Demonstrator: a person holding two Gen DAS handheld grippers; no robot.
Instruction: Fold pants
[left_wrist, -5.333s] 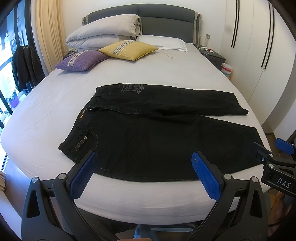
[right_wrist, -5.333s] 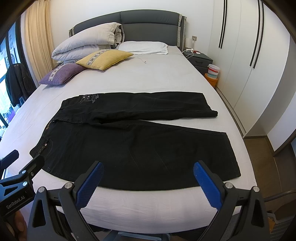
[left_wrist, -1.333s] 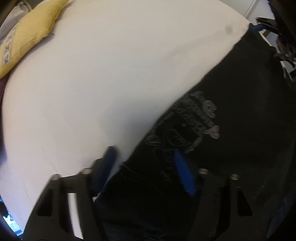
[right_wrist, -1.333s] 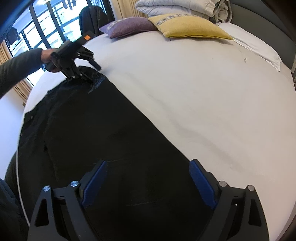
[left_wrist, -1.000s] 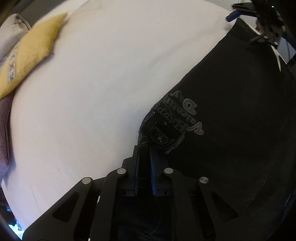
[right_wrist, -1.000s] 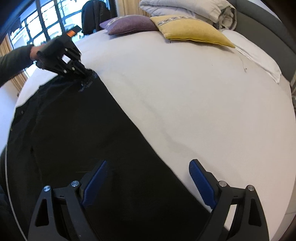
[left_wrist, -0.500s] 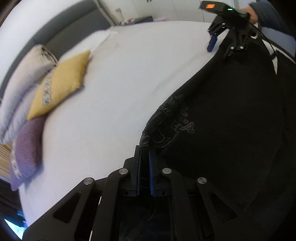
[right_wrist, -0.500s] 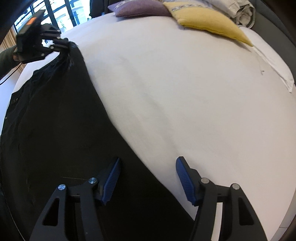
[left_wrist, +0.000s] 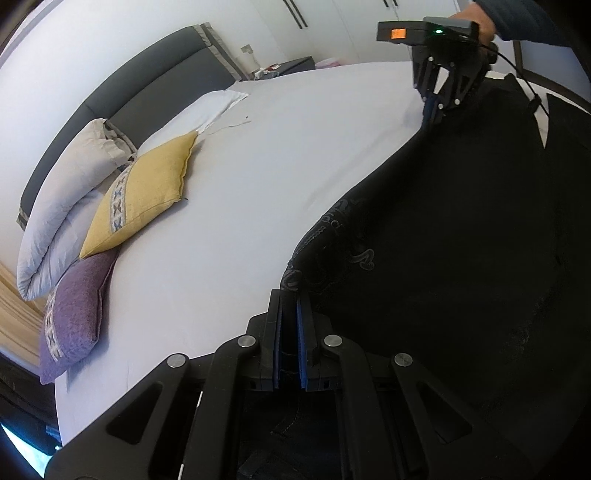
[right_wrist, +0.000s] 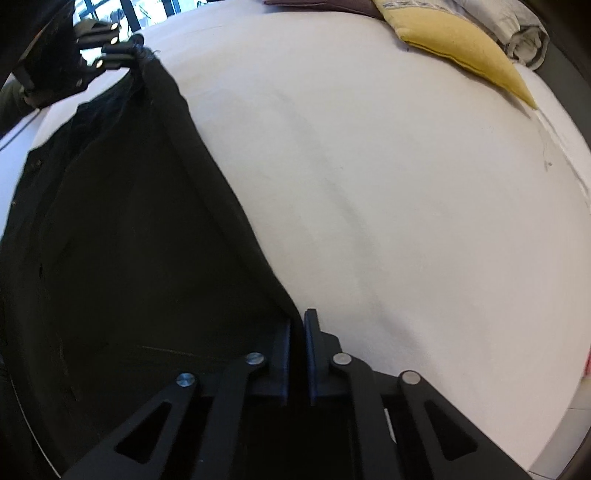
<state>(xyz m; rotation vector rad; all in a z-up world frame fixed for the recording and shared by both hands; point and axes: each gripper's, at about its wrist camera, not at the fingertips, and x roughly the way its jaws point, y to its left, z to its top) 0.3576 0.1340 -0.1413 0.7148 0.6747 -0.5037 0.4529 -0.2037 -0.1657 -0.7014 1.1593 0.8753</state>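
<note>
The black pants (left_wrist: 461, 258) lie on the white bed (left_wrist: 240, 206), their far edge lifted. My left gripper (left_wrist: 290, 295) is shut on the waist corner with the grey print. My right gripper (right_wrist: 297, 317) is shut on the far leg's hem edge. Each gripper shows in the other's view: the right gripper (left_wrist: 437, 107) at the top right, the left gripper (right_wrist: 125, 48) at the top left. The pants (right_wrist: 129, 229) hang stretched between the two grips.
A yellow cushion (left_wrist: 147, 195), a purple cushion (left_wrist: 74, 310) and grey pillows (left_wrist: 70, 199) sit by the dark headboard (left_wrist: 155, 92). White wardrobe doors (left_wrist: 332, 22) stand behind the bed. The yellow cushion (right_wrist: 458, 40) also shows in the right wrist view.
My right gripper has closed on the hem edge. Both grippers have lifted the pants' far edge higher off the bed; the left stays shut on the waist corner.
</note>
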